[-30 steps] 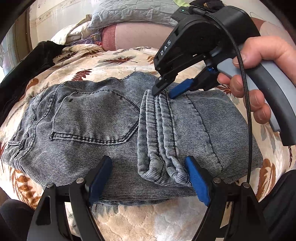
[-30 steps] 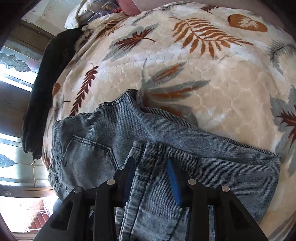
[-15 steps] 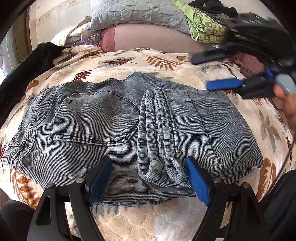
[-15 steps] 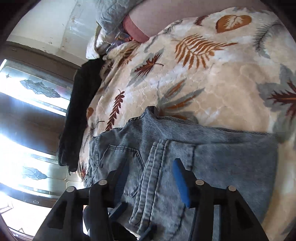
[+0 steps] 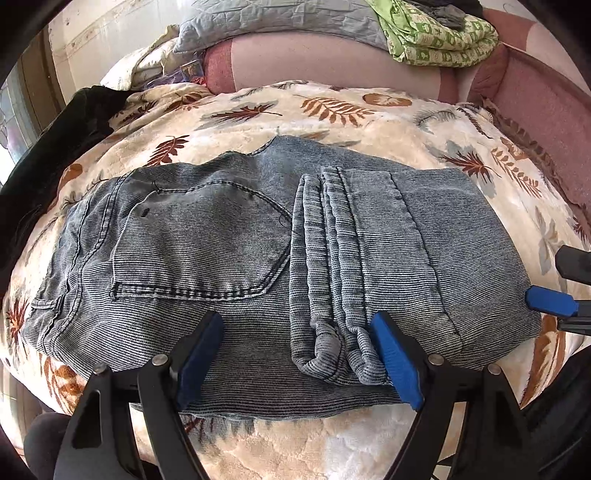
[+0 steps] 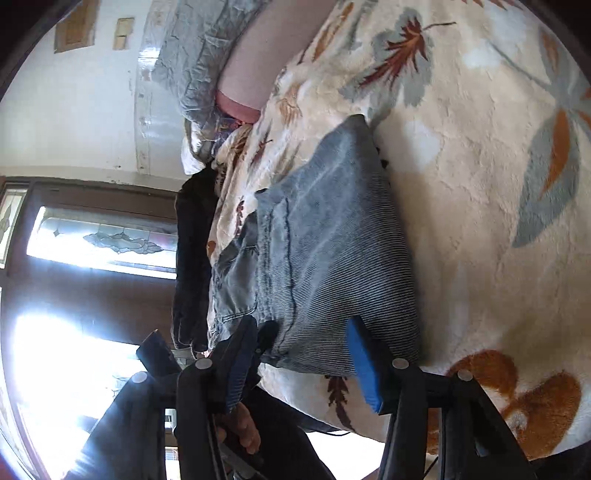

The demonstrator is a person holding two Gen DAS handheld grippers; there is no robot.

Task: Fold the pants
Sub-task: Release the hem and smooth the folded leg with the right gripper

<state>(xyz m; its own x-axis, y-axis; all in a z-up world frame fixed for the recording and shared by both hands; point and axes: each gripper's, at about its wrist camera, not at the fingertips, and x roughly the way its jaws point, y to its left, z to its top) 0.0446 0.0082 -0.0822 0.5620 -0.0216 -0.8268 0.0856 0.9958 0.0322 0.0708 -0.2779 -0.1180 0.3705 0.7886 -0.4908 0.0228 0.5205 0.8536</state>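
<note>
No brand, label or writing could be read anywhere. The folded pants (image 5: pixel 236 258), grey-blue denim, lay flat on the bed's cream leaf-print blanket (image 5: pixel 332 122), the leg cuffs stacked over the back pocket side. The left claw (image 5: pixel 295 358) stood wide at the near edge of the pants, holding nothing. The right claw (image 6: pixel 303 354) was also spread wide, empty, at the folded end. Behind were a pink headboard cushion (image 5: pixel 314 62), a grey quilt (image 5: pixel 280 18), green bedding (image 5: pixel 436 37), and a dark garment (image 5: pixel 48 147) beside a stained-glass window (image 6: pixel 110 236).

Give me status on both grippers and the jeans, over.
Left gripper open, empty, over near edge. Right gripper open, empty, at right end. Jeans folded on blanket. Nothing obstructing.
</note>
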